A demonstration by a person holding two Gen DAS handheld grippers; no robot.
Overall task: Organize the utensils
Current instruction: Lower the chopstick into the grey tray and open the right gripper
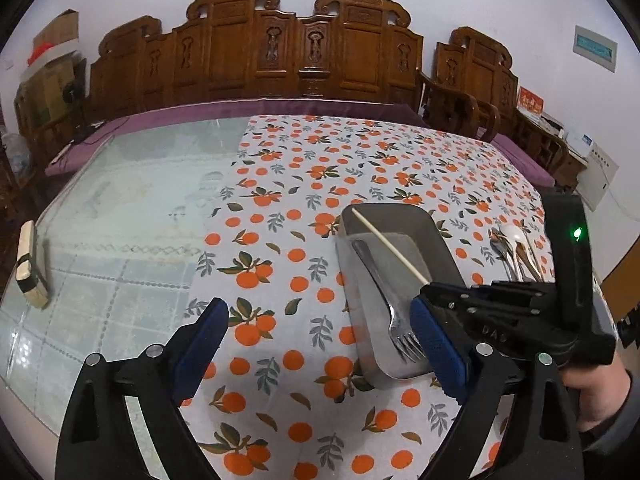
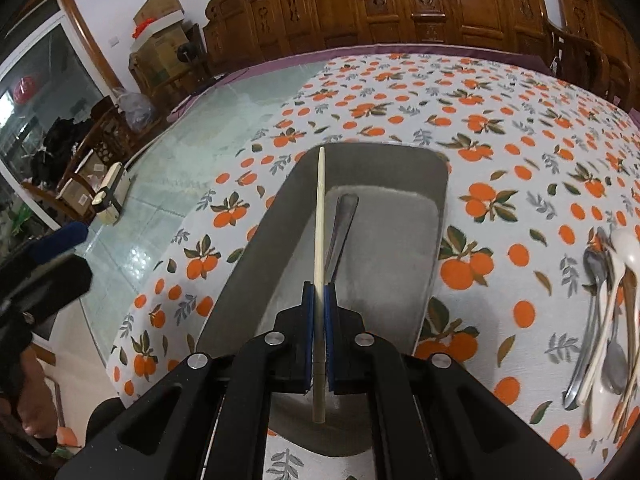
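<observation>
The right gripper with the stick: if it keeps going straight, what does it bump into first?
Probably the grey tray. The right gripper, shut on a chopstick, points down into it, so the chopstick's tip likely meets the tray's far wall first.

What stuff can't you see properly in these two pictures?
- Fork: right wrist view shows only its handle; the right gripper and its chopstick hide the tines.
- Utensil pile: cut off by the right edge and overlapping, so no count.
- Pile in left wrist view: right gripper's body covers most of it.
</observation>
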